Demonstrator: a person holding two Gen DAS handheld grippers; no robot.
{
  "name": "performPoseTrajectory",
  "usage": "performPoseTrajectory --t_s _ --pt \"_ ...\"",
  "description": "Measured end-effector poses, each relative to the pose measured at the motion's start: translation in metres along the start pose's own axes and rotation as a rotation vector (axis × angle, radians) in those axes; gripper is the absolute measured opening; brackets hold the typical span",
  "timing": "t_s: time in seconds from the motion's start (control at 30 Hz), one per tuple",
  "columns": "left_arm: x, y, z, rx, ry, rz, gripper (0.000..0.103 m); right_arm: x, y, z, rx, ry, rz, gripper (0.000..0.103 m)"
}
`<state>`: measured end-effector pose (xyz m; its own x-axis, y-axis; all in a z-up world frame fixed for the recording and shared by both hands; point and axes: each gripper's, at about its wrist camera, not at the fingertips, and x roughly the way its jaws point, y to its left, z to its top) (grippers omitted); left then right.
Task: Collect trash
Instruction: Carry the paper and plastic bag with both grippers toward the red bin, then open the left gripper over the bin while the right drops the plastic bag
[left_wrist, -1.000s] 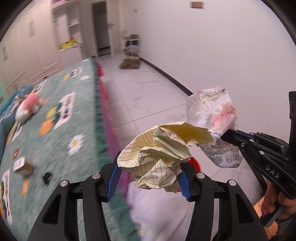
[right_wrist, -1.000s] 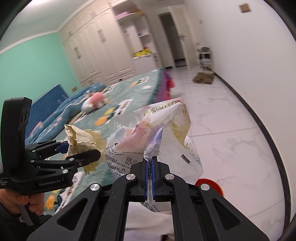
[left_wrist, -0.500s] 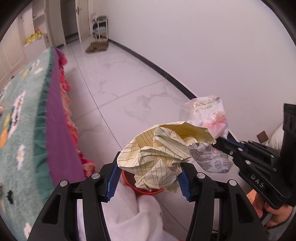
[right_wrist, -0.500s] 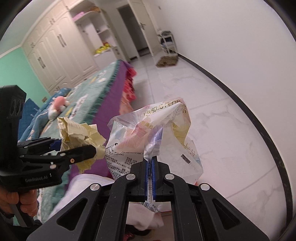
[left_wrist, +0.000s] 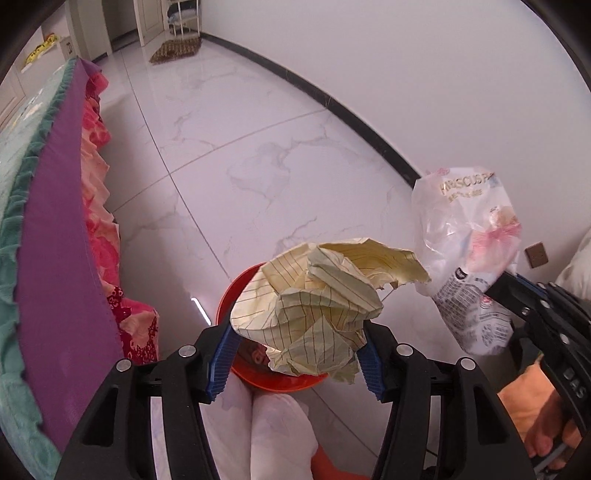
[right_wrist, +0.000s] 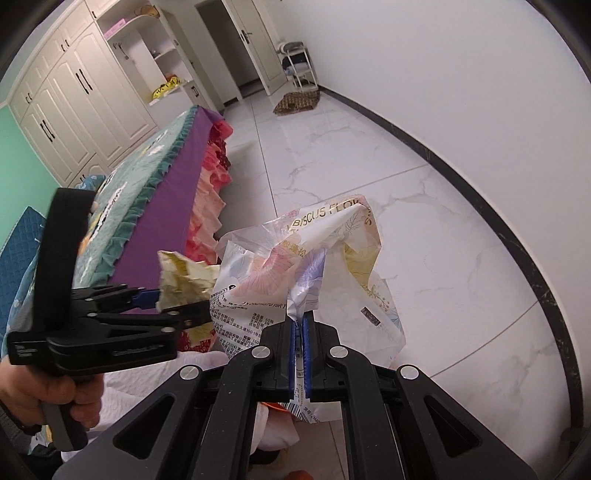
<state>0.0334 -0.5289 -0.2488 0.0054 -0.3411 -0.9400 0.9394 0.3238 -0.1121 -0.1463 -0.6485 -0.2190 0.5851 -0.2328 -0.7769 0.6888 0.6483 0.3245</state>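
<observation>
My left gripper (left_wrist: 295, 363) is shut on a crumpled ball of yellow lined paper (left_wrist: 317, 306) and holds it above a red bin (left_wrist: 236, 299) on the white floor. The paper hides most of the bin. My right gripper (right_wrist: 300, 350) is shut on a crinkled plastic snack wrapper (right_wrist: 317, 266) with pink flower print; the wrapper also shows in the left wrist view (left_wrist: 469, 258), to the right of the bin. The left gripper with the paper (right_wrist: 184, 280) shows in the right wrist view, left of the wrapper.
A bed (left_wrist: 55, 258) with a purple and teal cover and pink frill runs along the left. White marble floor (left_wrist: 258, 147) stretches ahead to a white wall with black skirting. White wardrobes (right_wrist: 74, 103) and a brown mat (right_wrist: 295, 101) lie far back.
Both grippers have swung away from the bed and tilted down toward the floor. The red bin has come into fuller view under the paper. Both still hold their trash.
</observation>
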Motion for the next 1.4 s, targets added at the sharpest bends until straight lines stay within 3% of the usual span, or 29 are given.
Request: performPoseTrajectory --t_s 0.33,0.43,0.67,0.83,0.9,1.17,1.4 --pt "0.033 0.012 0.005 -0.006 0.071 0.037 0.069 0.045 0.005 0.003 0.002 0.059 0.003 0.004" --pt "0.037 0.015 0.005 -0.013 0.086 0.045 0.082 0.063 0.006 0.000 0.004 0.088 0.003 0.004" --pt "0.044 0.028 0.002 -0.049 0.105 0.056 0.082 0.099 0.016 -0.013 0.001 0.153 0.005 0.004" --pt "0.042 0.039 0.004 -0.110 0.107 0.052 0.082 0.125 0.023 -0.019 -0.006 0.207 0.003 0.020" --pt "0.039 0.042 0.004 -0.120 0.101 0.061 0.082 0.130 0.026 -0.021 -0.020 0.221 0.000 0.038" --pt "0.023 0.049 0.002 -0.123 0.074 0.089 0.082 0.118 0.035 -0.017 -0.038 0.190 0.002 0.040" --pt "-0.020 0.063 -0.008 -0.169 -0.015 0.090 0.082 0.087 0.073 -0.002 -0.134 0.123 0.023 0.040"
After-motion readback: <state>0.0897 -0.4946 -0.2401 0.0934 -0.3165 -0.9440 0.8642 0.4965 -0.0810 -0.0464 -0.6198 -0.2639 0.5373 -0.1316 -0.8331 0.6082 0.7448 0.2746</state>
